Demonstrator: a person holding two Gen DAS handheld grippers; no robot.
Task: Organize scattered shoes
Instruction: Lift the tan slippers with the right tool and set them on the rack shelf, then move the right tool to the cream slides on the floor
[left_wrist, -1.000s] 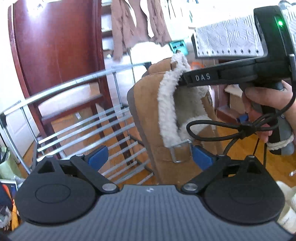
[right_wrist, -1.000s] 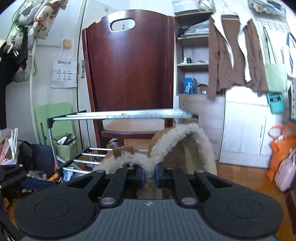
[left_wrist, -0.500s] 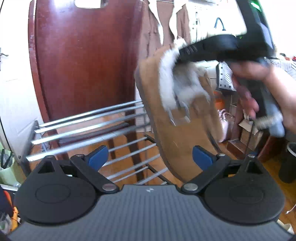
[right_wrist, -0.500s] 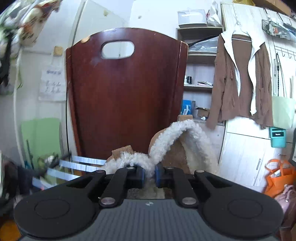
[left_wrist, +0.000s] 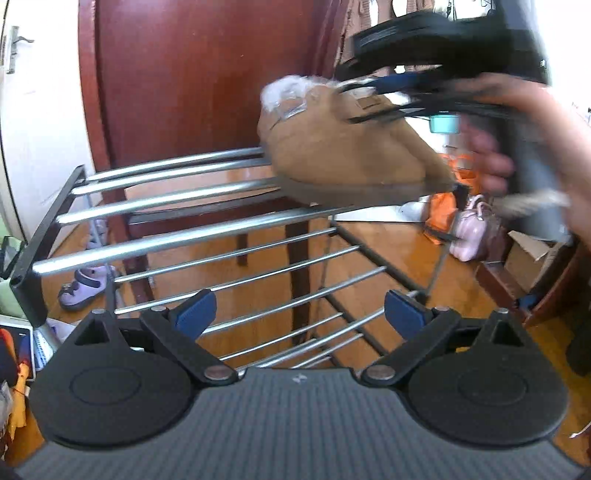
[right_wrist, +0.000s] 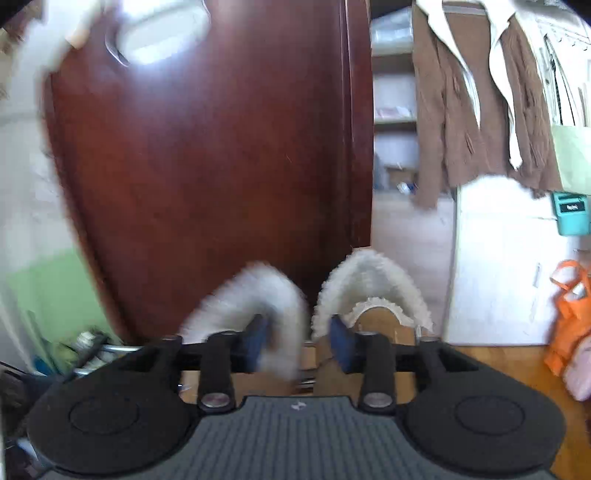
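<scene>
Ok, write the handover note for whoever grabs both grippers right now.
Right gripper: fingers parted around the fleece lining of the tan suede fleece-lined slipper; whether it still grips is unclear.
Left gripper: open, empty, in front of the rack.
The slipper sits at the silver metal-bar shoe rack, on or just above the top tier's right end.
Left: confirm release, then shelve the lilac child's shoe on the floor.

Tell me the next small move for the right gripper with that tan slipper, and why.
Probably draw the right gripper back from the tan fleece-lined slipper. The slipper's sole looks to lie on the shoe rack's top bars, and the blue pads appear spread around the fleece collar, so it seems placed.
</scene>
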